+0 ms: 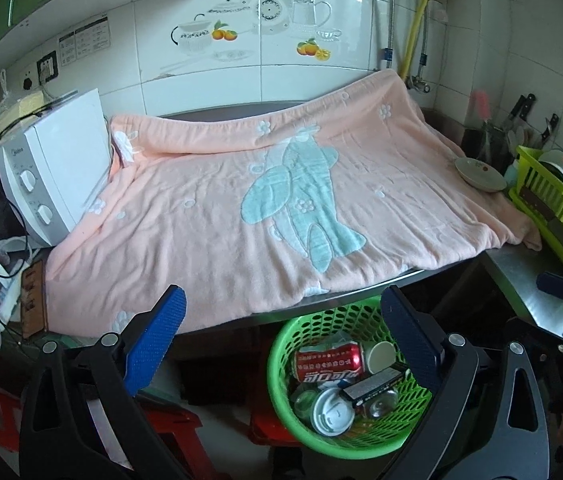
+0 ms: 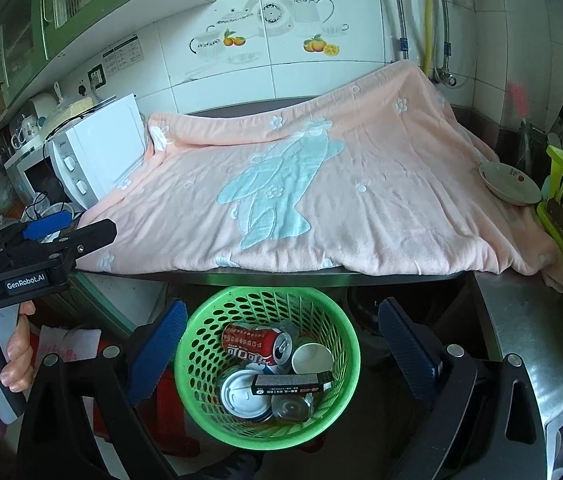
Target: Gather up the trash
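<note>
- Both claws, left claw (image 1: 281,340) and right claw (image 2: 281,344), stand wide and hold nothing, hovering above the green basket (image 2: 217,304).
- Judged best: lift clear without knocking the rim.
- The basket holds the trash: 1 red can (image 2: 257,346), a paper cup (image 2: 311,358), a white lid (image 2: 239,394), a dark box (image 2: 291,384).
- Beyond, the pink towel (image 2: 361,208) on the tabletop (image 2: 521,320) bears only a bowl (image 2: 509,188).

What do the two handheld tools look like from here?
Both match: black angular frames with silver round pivot bolts and blue ribbed finger pads. The left tool, seen side-on from the right wrist camera, carries a white "GenRobot.AI" label and a grey-and-black handle.
</note>
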Available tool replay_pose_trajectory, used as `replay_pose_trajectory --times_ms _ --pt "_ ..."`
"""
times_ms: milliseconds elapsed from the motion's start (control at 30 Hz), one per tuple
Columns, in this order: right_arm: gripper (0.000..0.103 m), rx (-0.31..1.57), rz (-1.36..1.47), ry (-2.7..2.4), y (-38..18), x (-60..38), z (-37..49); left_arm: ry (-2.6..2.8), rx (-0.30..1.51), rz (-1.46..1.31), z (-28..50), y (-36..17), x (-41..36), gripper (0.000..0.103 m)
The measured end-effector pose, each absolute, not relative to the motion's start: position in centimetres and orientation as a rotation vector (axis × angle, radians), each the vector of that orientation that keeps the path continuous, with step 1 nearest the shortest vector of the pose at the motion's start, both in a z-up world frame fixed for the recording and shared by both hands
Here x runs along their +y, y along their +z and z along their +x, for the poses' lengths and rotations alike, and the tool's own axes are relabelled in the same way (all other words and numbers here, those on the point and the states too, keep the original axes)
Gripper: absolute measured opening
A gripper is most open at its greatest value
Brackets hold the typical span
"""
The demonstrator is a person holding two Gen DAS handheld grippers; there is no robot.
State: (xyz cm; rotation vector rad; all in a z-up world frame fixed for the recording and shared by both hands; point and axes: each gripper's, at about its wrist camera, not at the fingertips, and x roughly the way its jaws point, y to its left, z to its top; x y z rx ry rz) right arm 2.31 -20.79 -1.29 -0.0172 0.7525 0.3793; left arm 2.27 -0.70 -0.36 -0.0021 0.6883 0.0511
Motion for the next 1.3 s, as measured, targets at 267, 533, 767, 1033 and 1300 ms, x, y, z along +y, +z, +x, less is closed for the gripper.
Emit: replay_pose_trajectory --times_ms 267,533,767,1033,1300 --pt "0.094 0.735 -0.012 0.367 -0.7 -21.0 2.5 0.07 0.654 0.025 1.7 0.8 -1.0 0.098" --pt "0.094 0.71 -0.011 0.346 0.1 -21.5 2.8 0.089 0.642 -0.003 2.0 1.2 -0.6 0.098" --pt "0.094 0.706 -0.017 0.341 0.1 -21.5 3.1 0.11 0.637 0.005 2.1 1.1 -0.8 0.098" --pt "0.094 0.701 -0.018 0.337 0.1 -21.6 3.2 0.118 0.638 0.015 2.2 1.0 -0.9 0.098" --pt "0.094 0.698 -0.019 0.333 0.2 -21.7 3.2 0.131 0.628 0.033 1.9 0.9 -1.2 0.098"
